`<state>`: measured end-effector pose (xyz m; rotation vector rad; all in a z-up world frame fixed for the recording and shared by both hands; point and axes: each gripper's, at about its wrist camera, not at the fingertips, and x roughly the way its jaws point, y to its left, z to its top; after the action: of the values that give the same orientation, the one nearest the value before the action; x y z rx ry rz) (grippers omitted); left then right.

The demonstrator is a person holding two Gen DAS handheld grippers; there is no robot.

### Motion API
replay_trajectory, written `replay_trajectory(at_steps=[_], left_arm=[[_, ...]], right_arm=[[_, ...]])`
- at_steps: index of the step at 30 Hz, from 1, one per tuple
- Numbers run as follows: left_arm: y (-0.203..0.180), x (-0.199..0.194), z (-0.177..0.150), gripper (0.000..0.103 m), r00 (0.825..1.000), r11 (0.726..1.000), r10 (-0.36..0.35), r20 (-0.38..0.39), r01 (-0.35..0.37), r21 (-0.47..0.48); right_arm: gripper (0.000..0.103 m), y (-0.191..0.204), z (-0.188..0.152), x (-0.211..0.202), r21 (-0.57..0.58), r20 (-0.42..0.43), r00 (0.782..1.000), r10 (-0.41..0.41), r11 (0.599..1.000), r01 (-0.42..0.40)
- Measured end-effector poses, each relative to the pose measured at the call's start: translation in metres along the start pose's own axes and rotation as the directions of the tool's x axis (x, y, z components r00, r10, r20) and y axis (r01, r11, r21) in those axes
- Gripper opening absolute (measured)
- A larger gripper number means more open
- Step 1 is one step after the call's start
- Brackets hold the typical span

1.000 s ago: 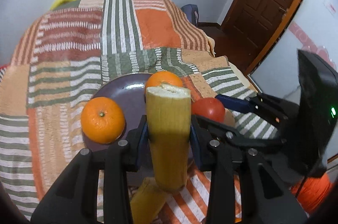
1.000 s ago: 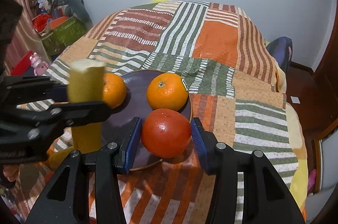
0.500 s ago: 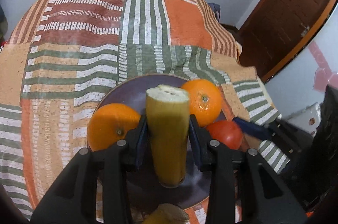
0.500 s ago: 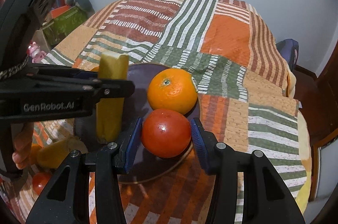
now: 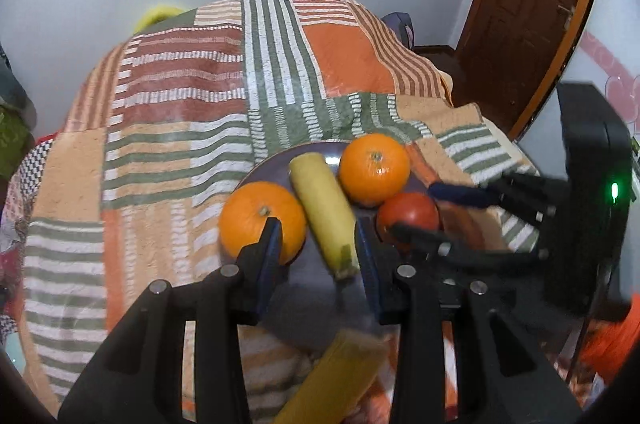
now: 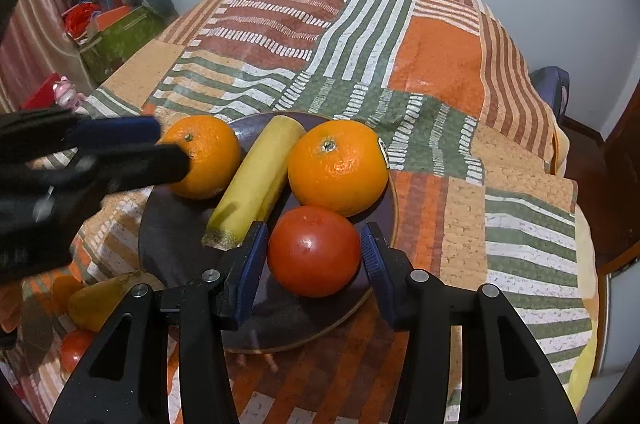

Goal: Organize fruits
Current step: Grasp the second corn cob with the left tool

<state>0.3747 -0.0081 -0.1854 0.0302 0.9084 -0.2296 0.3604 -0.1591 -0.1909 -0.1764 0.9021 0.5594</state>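
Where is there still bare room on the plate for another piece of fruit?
The plate is bare along its near-left part, bordered by the banana piece, left orange and rim. The far and right side is crowded: right orange and tomato between the right tongs.

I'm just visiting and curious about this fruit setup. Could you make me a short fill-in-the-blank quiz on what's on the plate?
The banana piece lies between two ____. The red fruit on the plate is a ____. The right gripper has its jaws on either side of the ____. The left gripper holds ____.

Missing words: oranges; tomato; tomato; nothing
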Motion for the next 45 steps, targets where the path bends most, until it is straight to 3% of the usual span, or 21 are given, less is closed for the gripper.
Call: replay_trajectory(at_steps=[7, 12, 21, 29, 37, 38, 39, 40, 45], left_arm=[[0.009, -0.029, -0.024, 0.037, 1.000, 1.000, 0.000, -0.019, 0.000, -0.008], [0.007, -0.038, -0.051, 0.048, 0.998, 1.000, -0.001, -0.058, 0.002, 0.007], [-0.003, -0.009, -0.091, 0.051, 0.985, 1.000, 0.001, -0.173, 0.000, 0.009], [-0.005, 0.003, -0.093, 0.052, 0.983, 1.000, 0.002, -0.183, 0.001, 0.016], [0.027, -0.013, -0.092, 0.036, 0.987, 0.996, -0.022, -0.162, 0.008, -0.091], [0.031, -0.020, -0.092, 0.031, 0.989, 0.995, -0.028, -0.144, 0.013, -0.102], [0.033, -0.028, -0.092, 0.004, 0.991, 0.994, -0.036, -0.126, 0.023, -0.106], [0.035, -0.036, -0.090, 0.000, 0.992, 0.993, -0.045, -0.114, 0.032, -0.111], [0.040, -0.079, -0.088, 0.000, 0.997, 0.991, -0.045, -0.057, 0.037, -0.125]], right_arm=[[0.059, 0.004, -0.005, -0.036, -0.011, 0.064, 0.998, -0.012, 1.000, 0.012], [0.059, 0.006, -0.015, -0.057, -0.017, 0.082, 0.996, -0.020, 1.000, 0.022], [0.062, 0.021, -0.039, -0.071, -0.009, 0.066, 0.998, 0.001, 1.000, 0.000], [0.062, 0.030, -0.050, -0.067, -0.008, 0.034, 0.999, 0.002, 1.000, -0.001], [0.062, 0.042, -0.055, -0.065, -0.005, 0.014, 1.000, 0.027, 1.000, -0.027], [0.062, 0.044, -0.055, -0.067, -0.007, 0.016, 0.999, 0.030, 1.000, -0.030], [0.062, 0.046, -0.054, -0.068, -0.008, 0.019, 0.999, 0.035, 0.999, -0.035], [0.062, 0.048, -0.053, -0.069, -0.009, 0.022, 0.999, 0.037, 0.999, -0.037], [0.062, 0.065, -0.050, -0.075, -0.023, 0.034, 0.998, 0.045, 0.999, -0.044]])
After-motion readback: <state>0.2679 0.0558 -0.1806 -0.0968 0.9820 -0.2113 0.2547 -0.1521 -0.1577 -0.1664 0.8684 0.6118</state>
